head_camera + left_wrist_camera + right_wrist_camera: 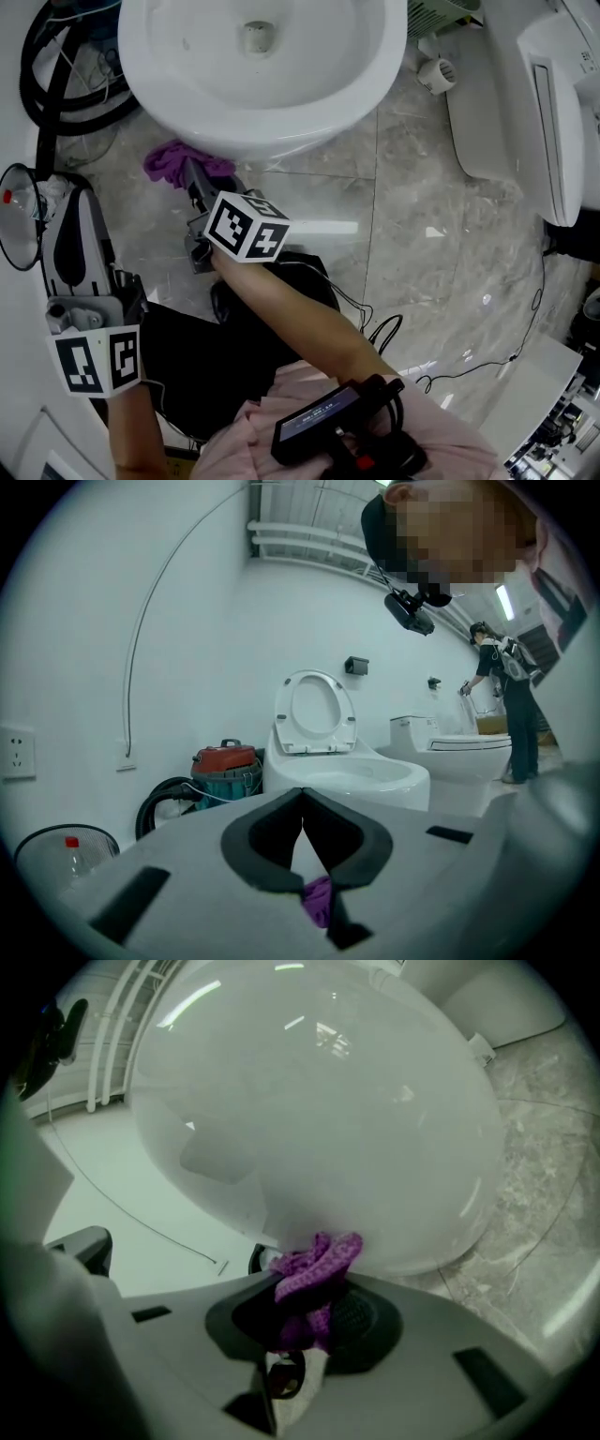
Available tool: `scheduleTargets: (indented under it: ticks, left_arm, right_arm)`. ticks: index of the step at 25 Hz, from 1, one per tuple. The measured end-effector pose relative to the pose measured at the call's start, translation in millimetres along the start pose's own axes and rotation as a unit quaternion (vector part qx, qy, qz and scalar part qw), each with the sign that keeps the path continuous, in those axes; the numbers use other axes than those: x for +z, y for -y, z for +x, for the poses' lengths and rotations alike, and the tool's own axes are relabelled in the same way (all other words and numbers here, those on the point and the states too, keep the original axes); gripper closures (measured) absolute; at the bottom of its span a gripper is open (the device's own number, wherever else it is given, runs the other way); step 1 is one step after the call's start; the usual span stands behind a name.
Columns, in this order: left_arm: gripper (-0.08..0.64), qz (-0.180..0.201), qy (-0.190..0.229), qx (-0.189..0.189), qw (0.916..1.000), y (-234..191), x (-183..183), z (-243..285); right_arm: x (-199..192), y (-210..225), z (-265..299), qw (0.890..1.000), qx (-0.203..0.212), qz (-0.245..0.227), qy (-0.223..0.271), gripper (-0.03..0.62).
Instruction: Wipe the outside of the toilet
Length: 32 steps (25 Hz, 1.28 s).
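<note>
Right gripper point(319, 1309) clamped on purple cloth point(315, 1265), at the toilet bowl point(319, 1119); left gripper point(302, 803) closed.

Right jaws are nearly together, pinching a bunched fold of the cloth. The cloth is a coarse knit, crumpled, and its top edge presses against the smooth, glossy white curve of the bowl's outer underside. In the head view the cloth point(176, 161) sits low at the bowl's front, just above the grey veined stone floor point(422, 234). The bare forearm point(300, 319) reaches forward and down, with the marker cube point(246, 227) facing up. The left jaws' dark pads meet at the tips (a purple sliver shows low behind them; I cannot tell what it is). The left gripper point(80, 202) is held well left of the cloth, pointing towards the toilet.
</note>
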<state>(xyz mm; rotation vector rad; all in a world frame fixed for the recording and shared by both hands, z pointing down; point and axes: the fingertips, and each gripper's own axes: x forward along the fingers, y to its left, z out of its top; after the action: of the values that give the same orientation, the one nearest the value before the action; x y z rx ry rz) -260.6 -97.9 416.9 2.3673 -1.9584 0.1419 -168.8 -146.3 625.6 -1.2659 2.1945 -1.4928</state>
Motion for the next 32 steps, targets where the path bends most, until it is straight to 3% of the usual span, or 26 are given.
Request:
scheduleTargets:
  ticks: [8,18,32]
  left_arm:
    - [0.551,-0.007,0.004,-0.016,0.9998,16.9,-1.2,9.4]
    - [0.551,0.014,0.013,-0.041,0.9990,46.8,17.0,25.5]
    - [0.551,0.026,0.010,-0.071,0.9971,87.2,17.7,42.1]
  right_arm:
    - [5.8,9.9,-27.8,1.000,-0.008,-0.024,-0.019,0.499]
    - [26.0,31.9,-65.6,0.998,-0.015,-0.040,-0.047,0.500]
    - [68.9,97.3,-103.2,0.994,-0.054,-0.072,-0.055,0.502]
